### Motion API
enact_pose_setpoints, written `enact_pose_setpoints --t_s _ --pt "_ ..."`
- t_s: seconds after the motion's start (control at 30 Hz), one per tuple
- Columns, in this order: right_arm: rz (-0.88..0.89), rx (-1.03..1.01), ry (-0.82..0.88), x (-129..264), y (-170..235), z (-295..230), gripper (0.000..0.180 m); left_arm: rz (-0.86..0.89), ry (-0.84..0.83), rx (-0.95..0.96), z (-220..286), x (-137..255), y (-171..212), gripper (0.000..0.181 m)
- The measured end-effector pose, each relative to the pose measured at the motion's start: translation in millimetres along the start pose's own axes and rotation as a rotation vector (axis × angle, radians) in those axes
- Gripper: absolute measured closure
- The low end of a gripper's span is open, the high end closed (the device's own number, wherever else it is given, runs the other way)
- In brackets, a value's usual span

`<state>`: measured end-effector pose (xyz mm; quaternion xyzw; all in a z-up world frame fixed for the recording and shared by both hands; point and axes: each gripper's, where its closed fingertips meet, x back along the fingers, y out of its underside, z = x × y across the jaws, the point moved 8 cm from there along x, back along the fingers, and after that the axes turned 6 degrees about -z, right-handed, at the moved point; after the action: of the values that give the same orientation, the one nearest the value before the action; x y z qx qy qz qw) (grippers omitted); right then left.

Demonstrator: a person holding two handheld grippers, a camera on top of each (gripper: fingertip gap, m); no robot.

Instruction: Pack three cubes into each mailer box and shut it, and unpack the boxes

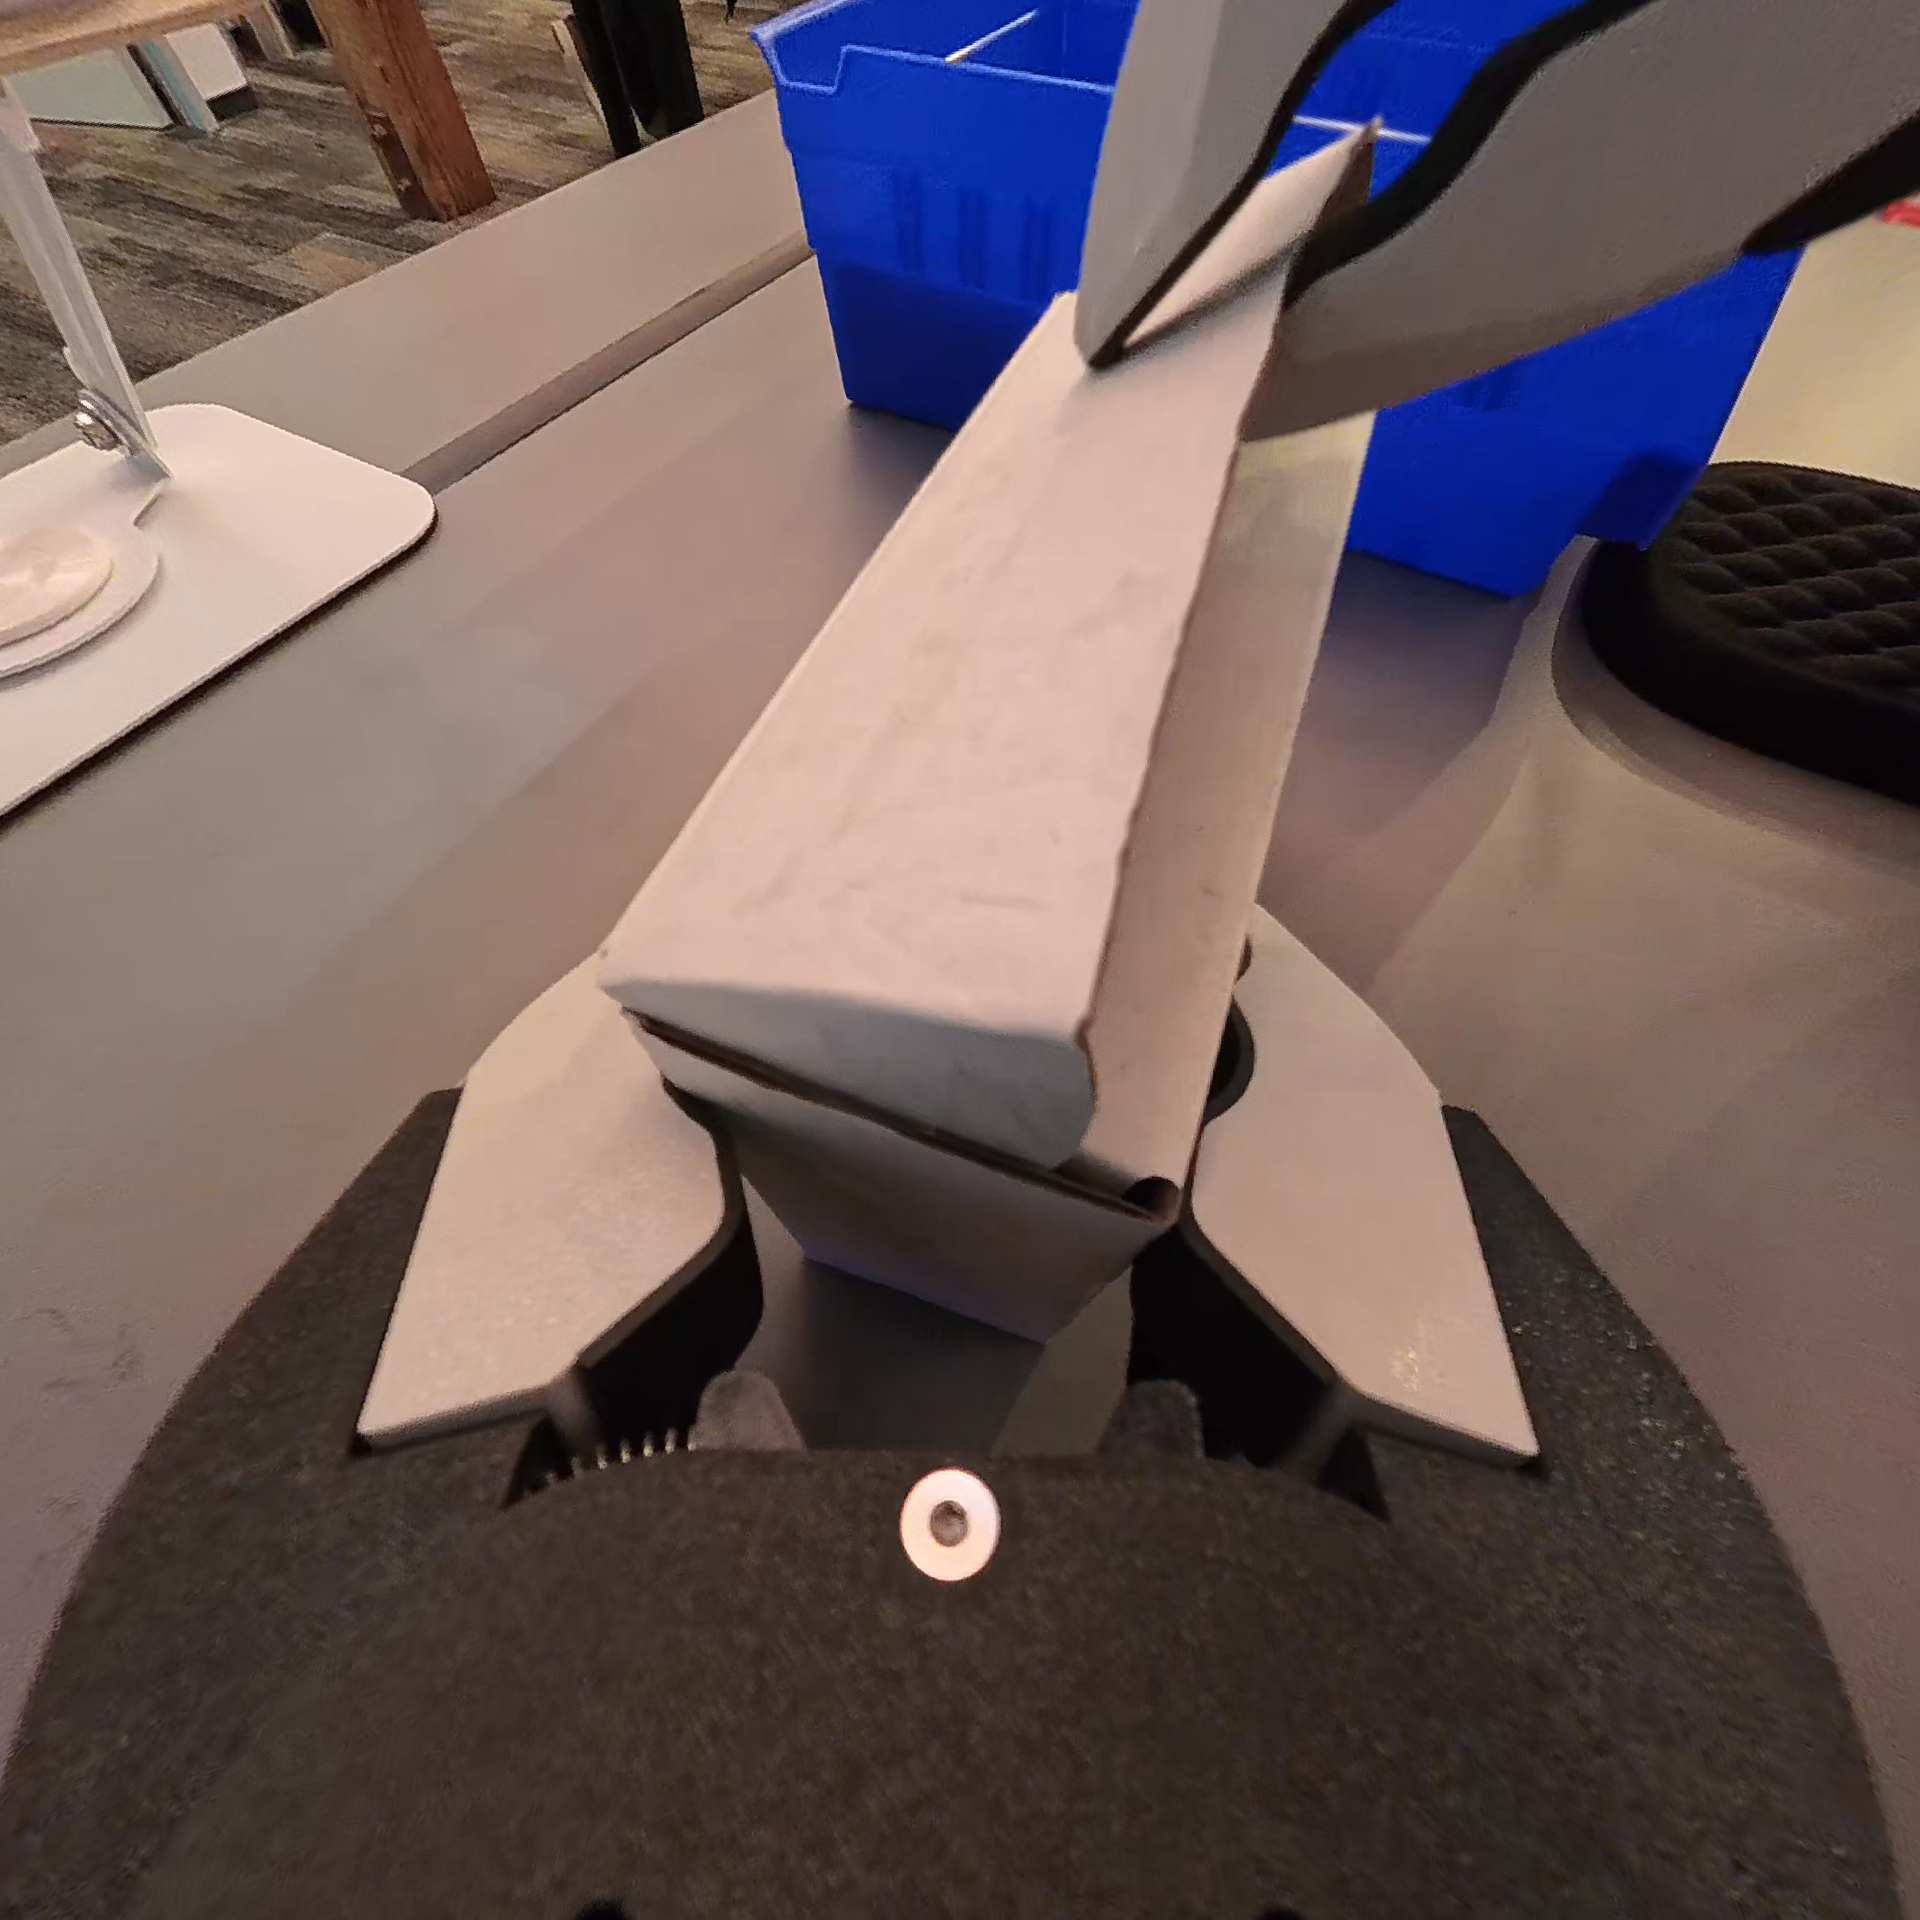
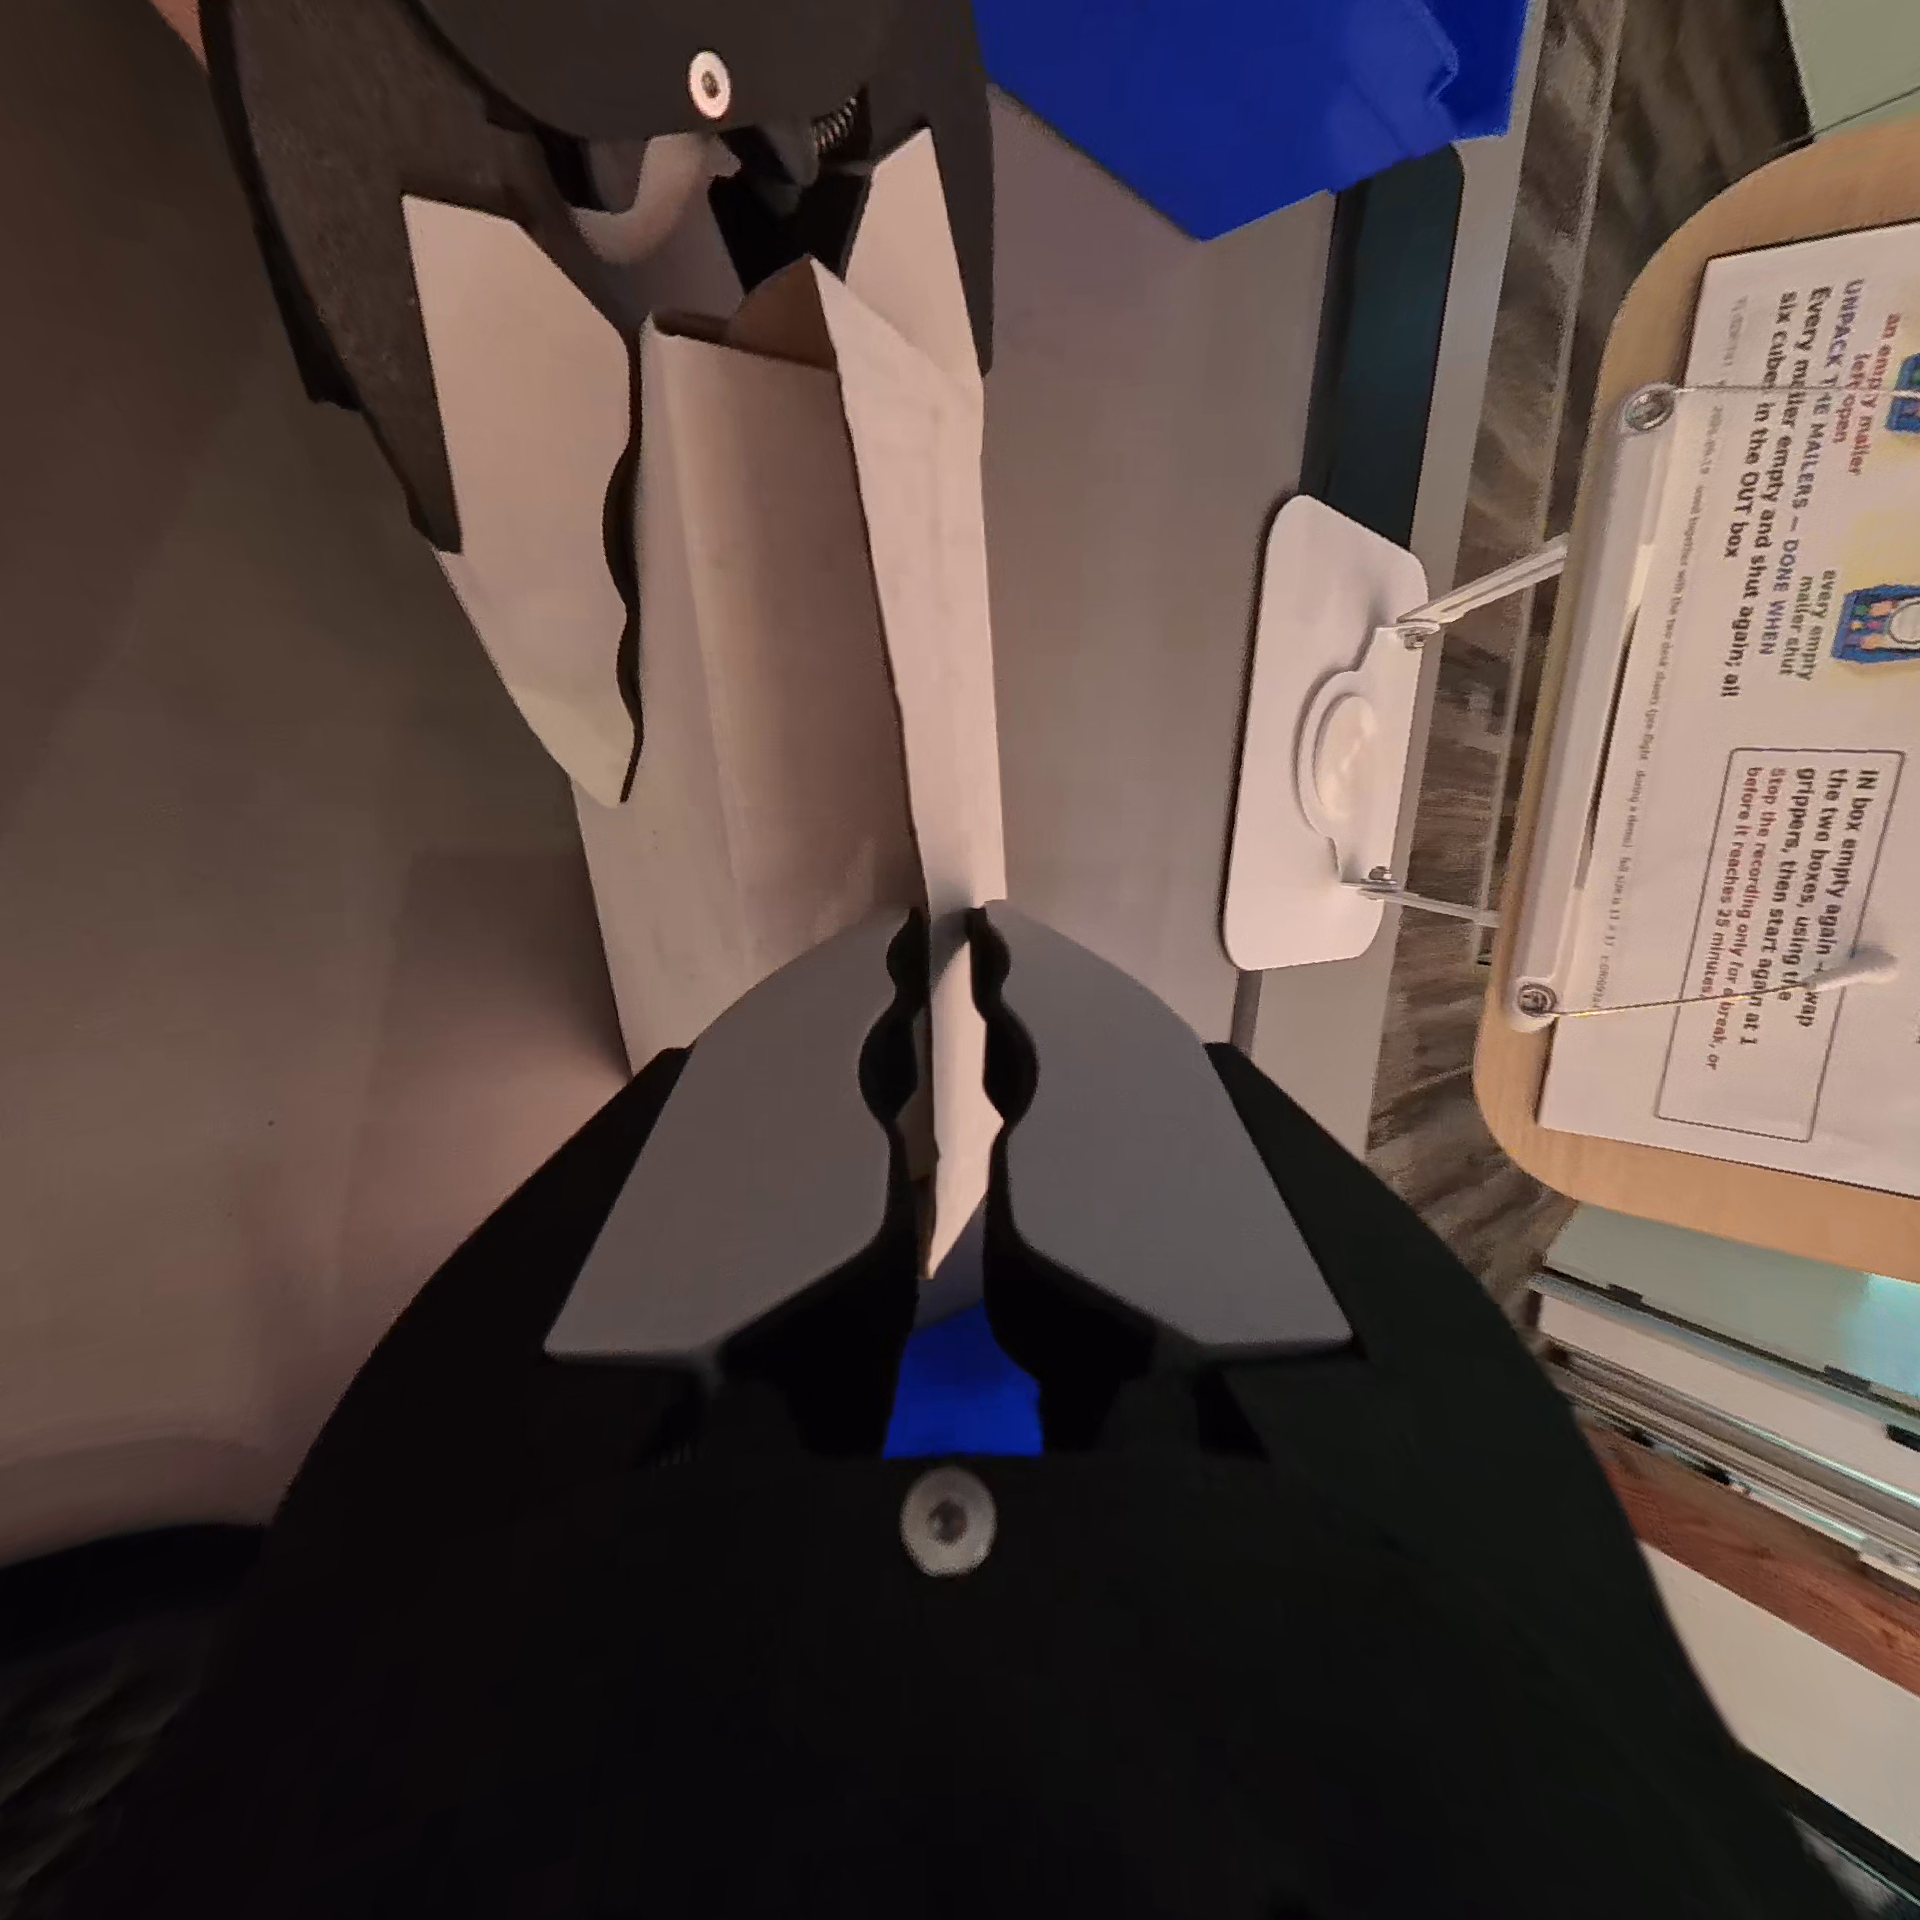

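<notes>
A white mailer box (image 1: 956,748) is held between both grippers above the grey table (image 1: 312,935). My left gripper (image 1: 935,1049) is shut on the box's near end, one finger on each side. My right gripper (image 1: 1179,384) is at the far end, shut on the edge of the box's long lid flap (image 1: 1236,675), which stands up along the right side. In the right wrist view my right gripper (image 2: 948,935) pinches that flap (image 2: 935,582), and the box (image 2: 758,675) runs away to the left gripper's finger (image 2: 520,468). No cubes are in view.
A blue bin (image 1: 935,208) stands on the table behind the box and also shows in the right wrist view (image 2: 1226,94). A white stand base (image 1: 208,540) sits at the left. A black mesh pad (image 1: 1787,623) lies at the right. A printed sheet on a wooden board (image 2: 1714,727) stands off the table. Tip to tip, the grippers are about 8 cm apart.
</notes>
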<state>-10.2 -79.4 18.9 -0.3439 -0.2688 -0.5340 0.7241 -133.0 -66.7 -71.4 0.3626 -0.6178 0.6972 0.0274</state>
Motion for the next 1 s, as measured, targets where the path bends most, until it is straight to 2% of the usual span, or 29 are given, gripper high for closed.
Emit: enact_pose_setpoints --t_s 0.37,0.63,0.87,0.93,1.0 --pt "0.088 -0.137 -0.211 20.5 11.0 1.3 0.169 -0.018 -0.006 -0.19 16.7 0.8 -1.7 0.089" --pt "0.045 -0.177 -0.346 46.1 8.3 -11.7 0.169 -0.025 -0.106 -0.47 36.4 4.1 1.3 0.09" --pt "0.02 -0.29 -0.443 49.3 9.7 -13.1 0.166 -0.007 -0.113 -0.518 41.5 3.5 1.9 0.09" --pt "0.023 -0.289 -0.433 49.5 9.8 -12.0 0.168 -0.005 -0.115 -0.517 41.6 3.4 2.1 0.09" --pt "0.027 -0.269 -0.338 51.4 10.5 -5.4 0.173 0.001 -0.127 -0.543 42.8 3.3 2.8 0.09"
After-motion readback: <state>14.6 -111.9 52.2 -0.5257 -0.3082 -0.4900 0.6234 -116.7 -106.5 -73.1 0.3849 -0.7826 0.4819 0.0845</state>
